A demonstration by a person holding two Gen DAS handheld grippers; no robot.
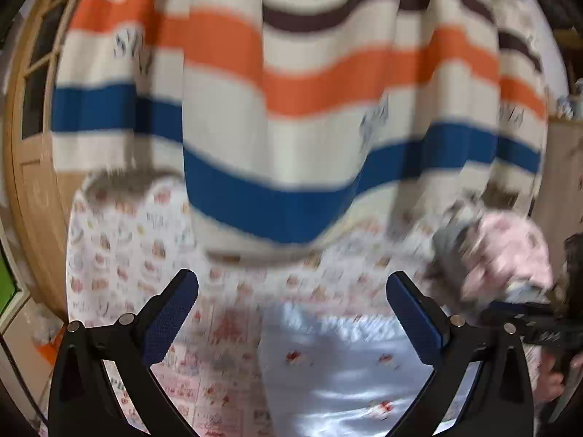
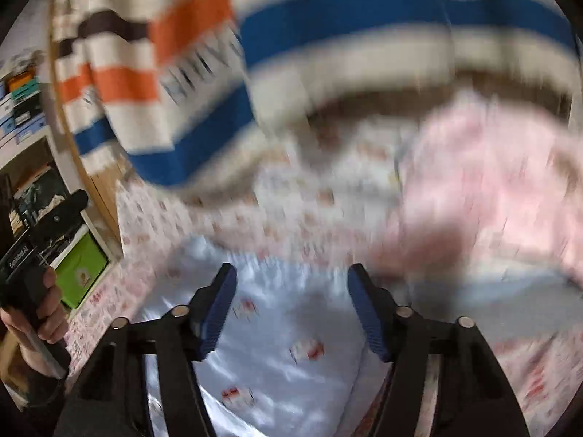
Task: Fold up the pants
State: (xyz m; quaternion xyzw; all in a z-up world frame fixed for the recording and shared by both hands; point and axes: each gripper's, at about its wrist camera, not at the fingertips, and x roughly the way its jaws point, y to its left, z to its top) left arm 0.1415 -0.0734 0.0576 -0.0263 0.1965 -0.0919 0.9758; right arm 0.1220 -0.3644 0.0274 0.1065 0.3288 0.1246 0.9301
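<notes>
On the bed, the pale blue pants [image 1: 349, 367] with small red motifs lie spread flat on the patterned sheet [image 1: 120, 255] just below both claws, and I see no fold in them, so by my reckoning the folding is all still ahead. Neither claw holds anything: the left gripper [image 1: 291, 317] stands spread as wide as it goes and the right gripper [image 2: 291, 313] is partly spread, both clear of the cloth. Behind hangs a striped blanket [image 1: 291, 83] in orange, blue and brown, a pink garment [image 2: 492, 182] lies bunched to one side, a wooden door frame [image 1: 25, 145] stands beyond, and everything is smeared with blur
</notes>
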